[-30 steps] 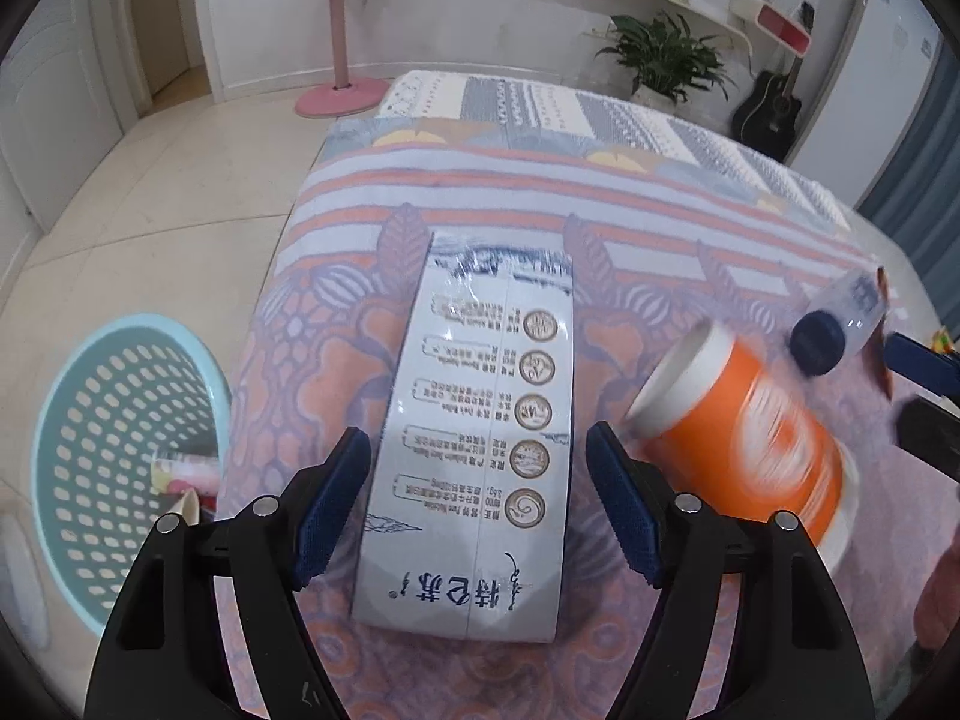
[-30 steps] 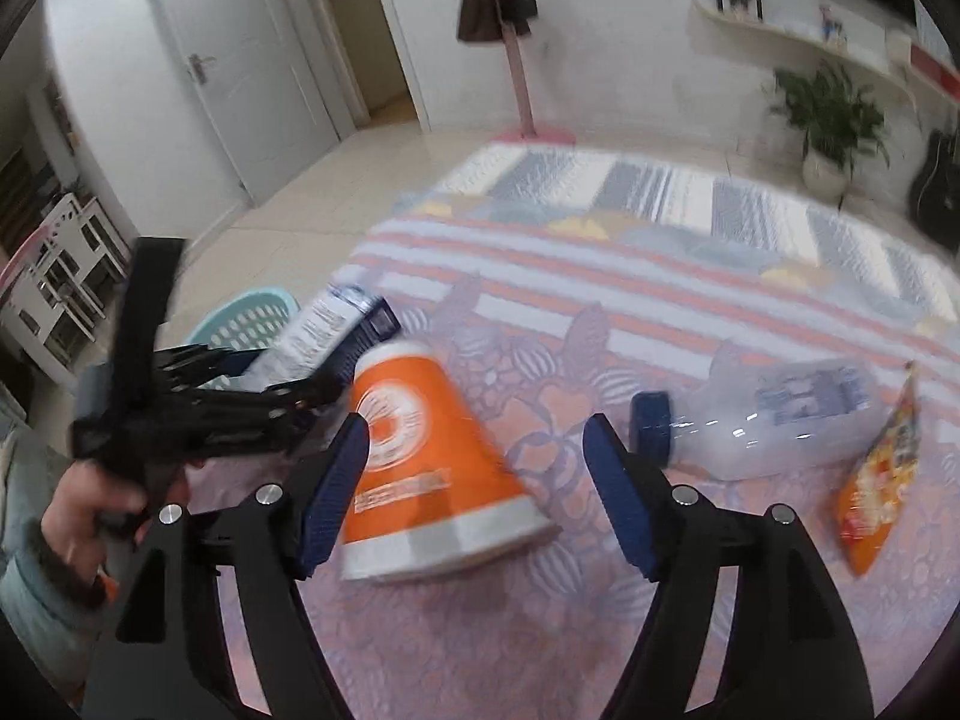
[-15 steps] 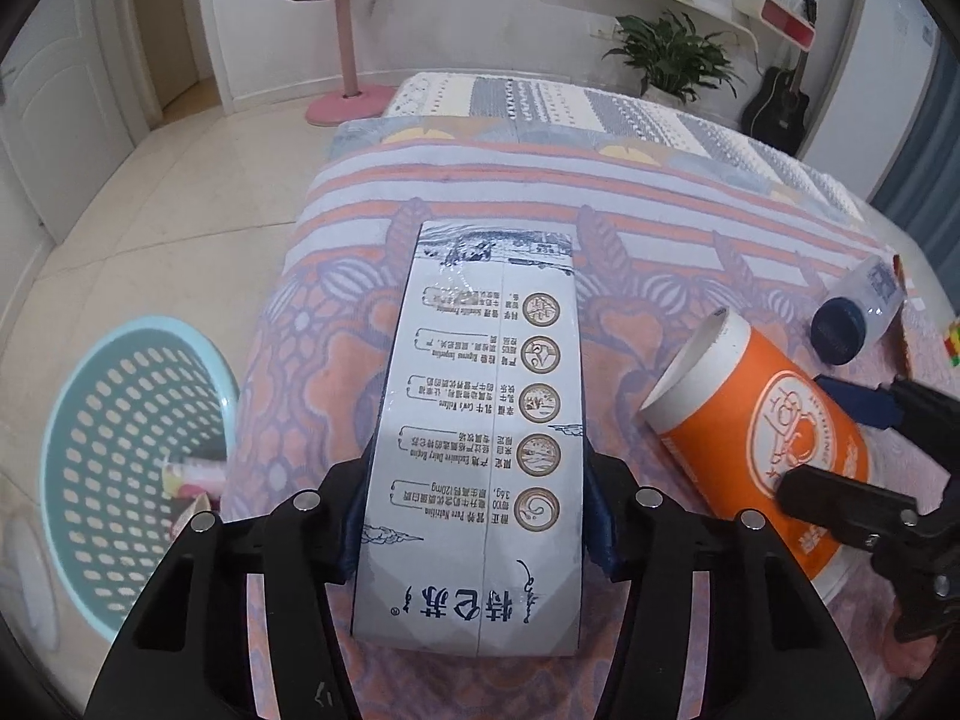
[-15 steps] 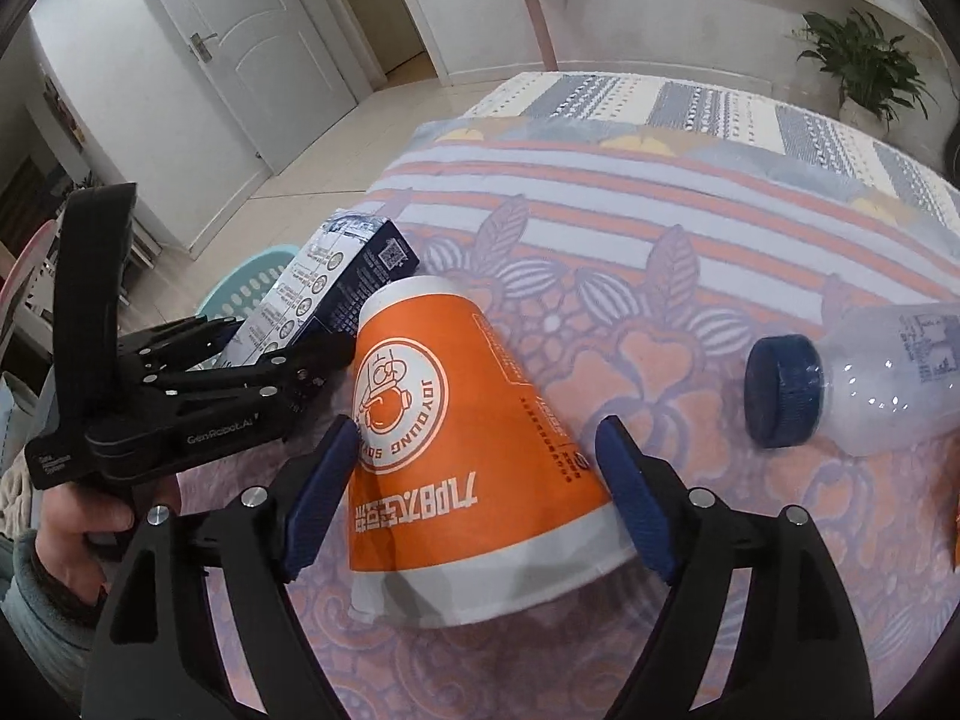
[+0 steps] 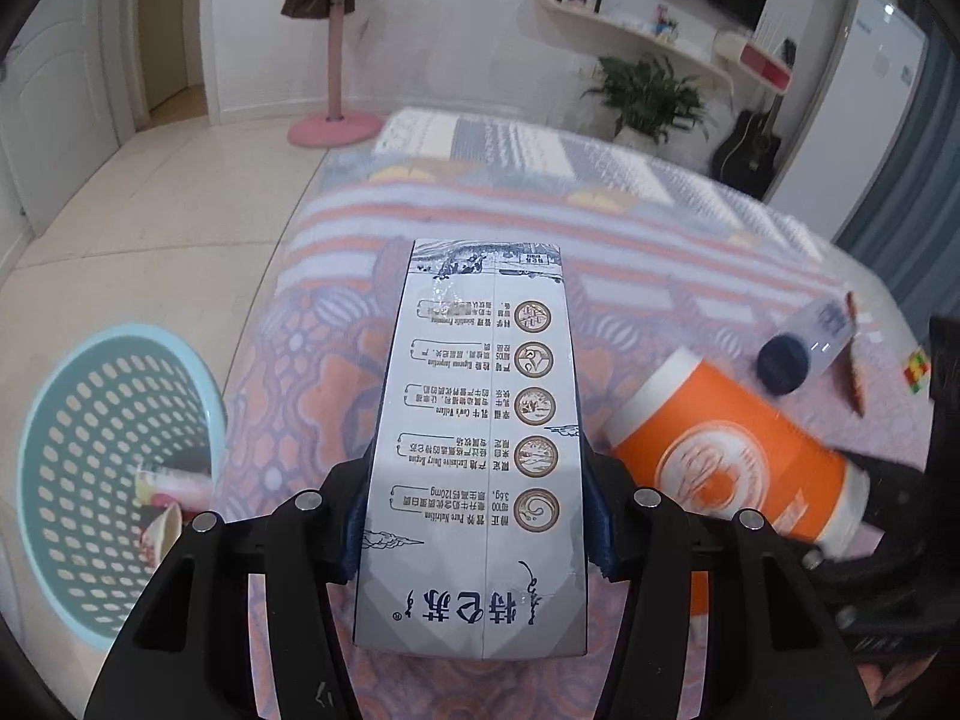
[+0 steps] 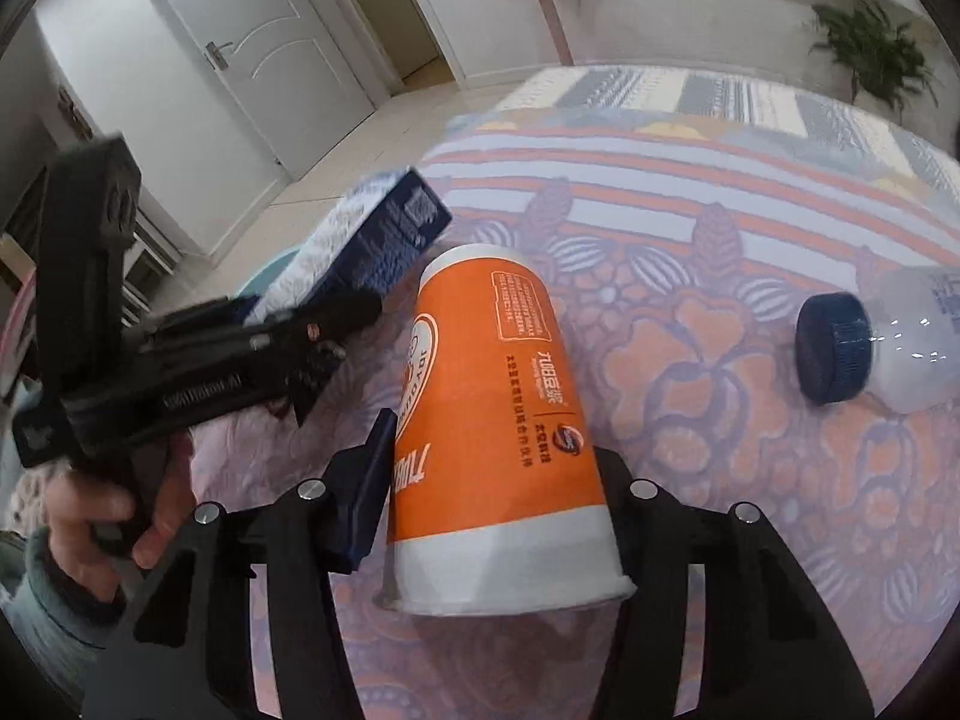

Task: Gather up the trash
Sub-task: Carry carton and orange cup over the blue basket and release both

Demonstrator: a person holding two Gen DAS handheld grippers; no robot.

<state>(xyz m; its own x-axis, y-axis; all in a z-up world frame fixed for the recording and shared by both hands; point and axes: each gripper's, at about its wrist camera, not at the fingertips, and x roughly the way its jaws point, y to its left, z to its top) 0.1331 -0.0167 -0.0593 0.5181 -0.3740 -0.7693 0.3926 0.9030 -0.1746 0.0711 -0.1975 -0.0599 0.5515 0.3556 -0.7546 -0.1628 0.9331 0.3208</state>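
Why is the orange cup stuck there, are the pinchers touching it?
Touching. The right wrist view shows the right gripper with both blue pads pressed against the sides of the orange paper cup, no gap either side.

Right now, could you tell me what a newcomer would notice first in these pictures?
The grey milk carton, clamped in the left gripper above the patterned bedspread. Next, the orange cup, on its side in the right gripper. A blue basket sits on the floor, left of the bed.
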